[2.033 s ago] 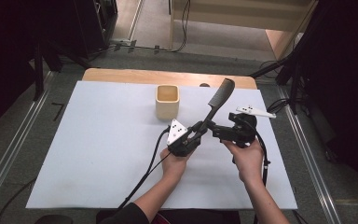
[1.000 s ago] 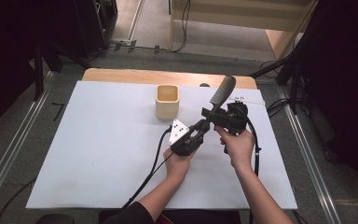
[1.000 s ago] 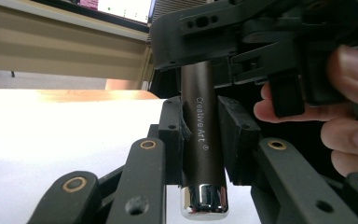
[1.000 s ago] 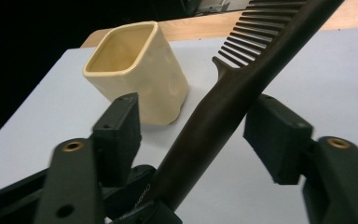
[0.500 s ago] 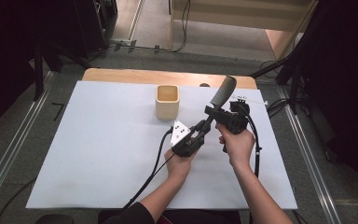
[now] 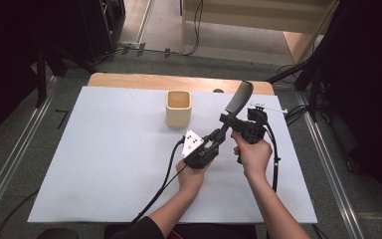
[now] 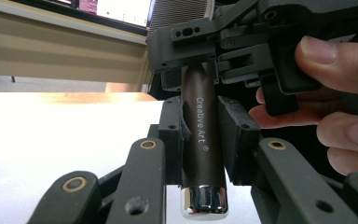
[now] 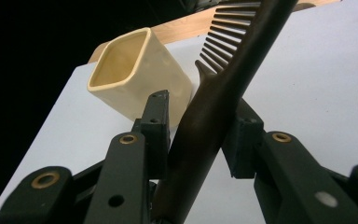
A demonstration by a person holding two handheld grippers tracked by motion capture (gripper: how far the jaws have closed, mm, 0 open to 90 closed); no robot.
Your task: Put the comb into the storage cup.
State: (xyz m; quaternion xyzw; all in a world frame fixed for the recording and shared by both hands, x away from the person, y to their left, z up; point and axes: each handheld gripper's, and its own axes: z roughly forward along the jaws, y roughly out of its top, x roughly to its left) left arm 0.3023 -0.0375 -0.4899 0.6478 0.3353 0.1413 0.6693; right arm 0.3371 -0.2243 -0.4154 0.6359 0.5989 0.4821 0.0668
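High view: comb (image 6: 239, 99) held slanted above the desk (image 6: 104, 164), right of the cream cup (image 6: 178, 107); left tool (image 6: 210, 145) low on the handle, right tool (image 6: 231, 122) higher.
Left gripper view: left tool (image 7: 200, 126) clamped on the comb handle (image 7: 203, 144).
Right gripper view: right tool (image 8: 200, 128), jaws just closing, pressed on the comb (image 8: 223, 88).

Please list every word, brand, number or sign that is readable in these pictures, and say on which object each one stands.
"Creative Art ®": white print running along the dark brown handle of the comb, read in the left gripper view.
A bright screen at the top of that view shows marks too blurred to read.
The cream cup bears no text.
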